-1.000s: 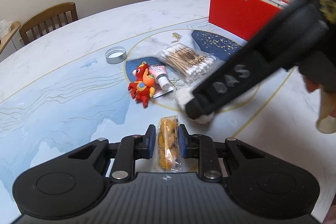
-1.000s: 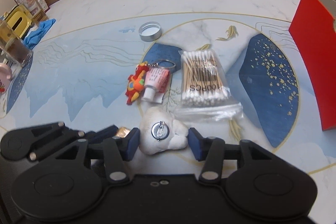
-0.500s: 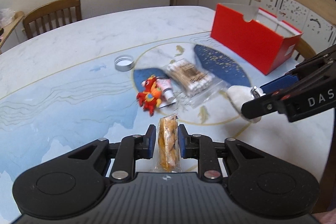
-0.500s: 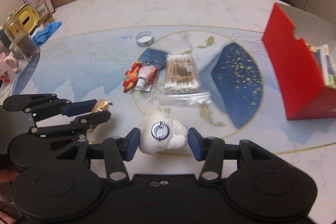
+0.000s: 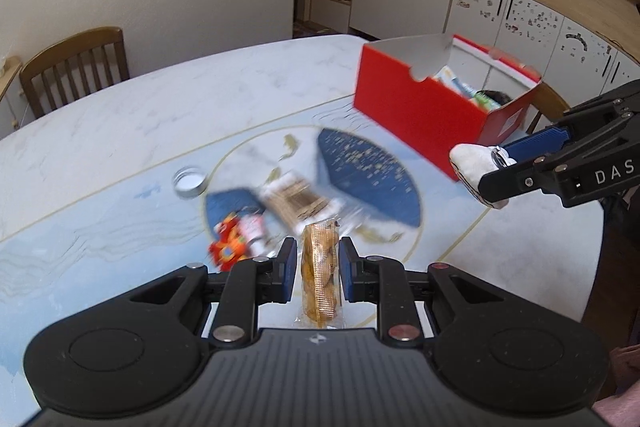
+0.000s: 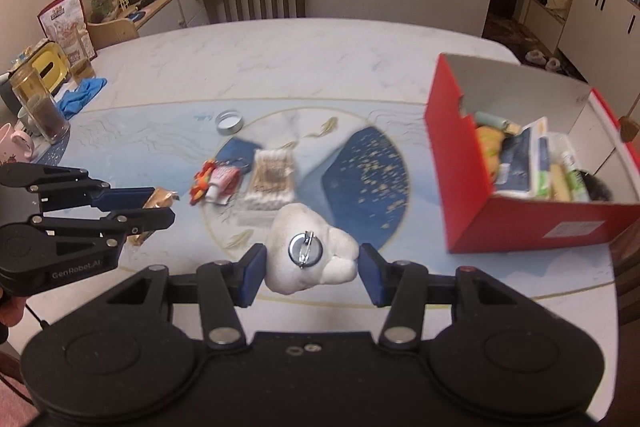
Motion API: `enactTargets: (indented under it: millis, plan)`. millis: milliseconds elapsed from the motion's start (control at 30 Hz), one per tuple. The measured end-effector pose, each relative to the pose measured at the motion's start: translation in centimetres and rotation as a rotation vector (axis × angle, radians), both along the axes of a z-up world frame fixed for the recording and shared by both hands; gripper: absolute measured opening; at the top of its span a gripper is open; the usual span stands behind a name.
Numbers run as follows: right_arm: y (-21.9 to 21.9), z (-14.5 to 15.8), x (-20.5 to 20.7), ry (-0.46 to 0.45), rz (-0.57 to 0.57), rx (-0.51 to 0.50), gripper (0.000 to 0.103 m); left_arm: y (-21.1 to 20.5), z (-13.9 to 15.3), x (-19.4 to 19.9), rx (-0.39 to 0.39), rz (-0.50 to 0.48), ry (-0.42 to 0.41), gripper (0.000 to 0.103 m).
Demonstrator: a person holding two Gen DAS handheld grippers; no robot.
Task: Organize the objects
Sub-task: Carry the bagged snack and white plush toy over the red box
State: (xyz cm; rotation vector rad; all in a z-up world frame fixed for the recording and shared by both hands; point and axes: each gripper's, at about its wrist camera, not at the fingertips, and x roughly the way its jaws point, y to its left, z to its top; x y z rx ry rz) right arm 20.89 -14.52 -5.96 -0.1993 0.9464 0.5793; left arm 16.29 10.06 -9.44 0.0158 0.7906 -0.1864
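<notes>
White plush brooch [image 6: 310, 255], round metal pin back showing.

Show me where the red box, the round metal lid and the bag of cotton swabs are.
red box [image 6: 452, 163], right wrist view, its near red wall.
metal lid [image 6: 229, 122], right wrist view, its centre.
cotton swabs [image 6: 272, 175], right wrist view, middle of bag.

Black tongs [image 5: 319, 265] with blue pads [image 5: 289, 265], silver screws, "GenRobot.AI" lettering

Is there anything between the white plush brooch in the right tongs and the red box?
Nothing visible. The white plush brooch is held above the table, the red box is open on top, and only bare table lies between.
</notes>
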Motion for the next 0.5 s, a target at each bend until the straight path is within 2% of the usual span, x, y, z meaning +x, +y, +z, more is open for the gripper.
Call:
enactTargets:
  millis: [500]
  plan:
    - [-8.6,2.0,5.9,-0.041,0.048,0.046,0.05,-9.7,2.7,5.9,0.024,-0.02,-0.001,0.021]
